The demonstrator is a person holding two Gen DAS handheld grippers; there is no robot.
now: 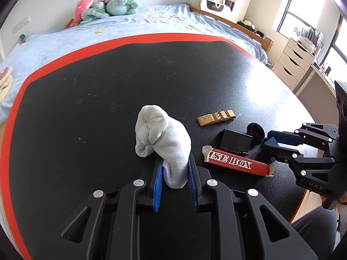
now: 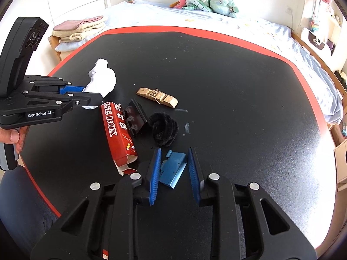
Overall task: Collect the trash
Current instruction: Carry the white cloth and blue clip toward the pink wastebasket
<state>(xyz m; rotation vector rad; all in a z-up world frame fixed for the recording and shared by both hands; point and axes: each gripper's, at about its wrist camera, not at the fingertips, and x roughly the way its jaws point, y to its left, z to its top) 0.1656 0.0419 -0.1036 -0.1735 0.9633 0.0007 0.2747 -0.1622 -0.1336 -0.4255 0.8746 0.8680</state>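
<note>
My left gripper (image 1: 174, 162) is shut on a crumpled white cloth (image 1: 164, 138) and holds it over the black table (image 1: 86, 86); the cloth also shows in the right wrist view (image 2: 102, 80). My right gripper (image 2: 173, 153) stands around a small blue piece (image 2: 173, 169), its pads close to it but apart from its edges. A torn red box (image 2: 117, 132) lies just left of it, also seen in the left wrist view (image 1: 236, 162). A black fuzzy ball (image 2: 164, 130), a black folded piece (image 2: 136, 117) and a wooden clip (image 2: 158, 97) lie beyond.
The table has a red rim (image 2: 238, 39). A bed with plush toys (image 2: 208, 0) and folded towels (image 2: 78, 30) lies behind it. White drawers (image 1: 292, 60) stand by the window at the right.
</note>
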